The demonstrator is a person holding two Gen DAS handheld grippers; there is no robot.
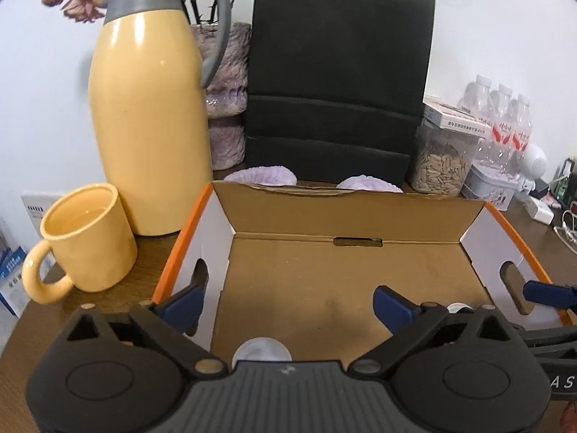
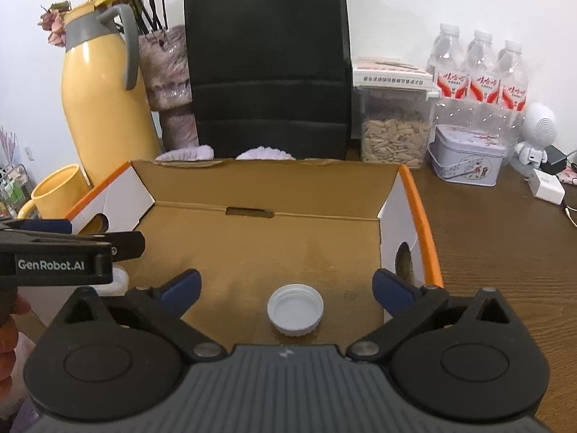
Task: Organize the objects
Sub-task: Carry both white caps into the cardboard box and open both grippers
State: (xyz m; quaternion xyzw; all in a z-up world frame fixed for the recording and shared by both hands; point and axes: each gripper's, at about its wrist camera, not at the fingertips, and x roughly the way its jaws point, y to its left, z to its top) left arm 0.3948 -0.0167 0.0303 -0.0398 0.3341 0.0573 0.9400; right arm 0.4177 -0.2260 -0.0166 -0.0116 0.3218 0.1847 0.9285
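Over the open cardboard box (image 2: 288, 238) is where both my claws sit right now, side by side. My right gripper (image 2: 288, 288) has its jaws spread wide with nothing pinched, and a white bottle cap (image 2: 295, 309) lies open side up on the box floor between the blue fingertips (image 2: 391, 288), touching neither one. My left gripper (image 1: 288, 301) is spread just as wide and empty too; a second white cap (image 1: 261, 350) pokes out from under its body at the near edge of the box floor, mostly hidden, so I can't say much more about it. From the right camera the left claw shows up side-on at the left edge, over the box's left wall.

The box has orange-edged white side walls with a handle cutout in each. It sits on a dark wooden table (image 2: 505, 238). Just left of the box are a yellow mug (image 1: 84, 241) and a tall yellow thermos jug (image 1: 148, 126) with a grey handle. Behind the box stands a black paper bag (image 1: 335, 83), with two purple fuzzy things peeking out at its foot. Off to the right are a clear container of seeds (image 2: 393, 133), a small tin (image 2: 468, 158) and three water bottles (image 2: 479, 72).
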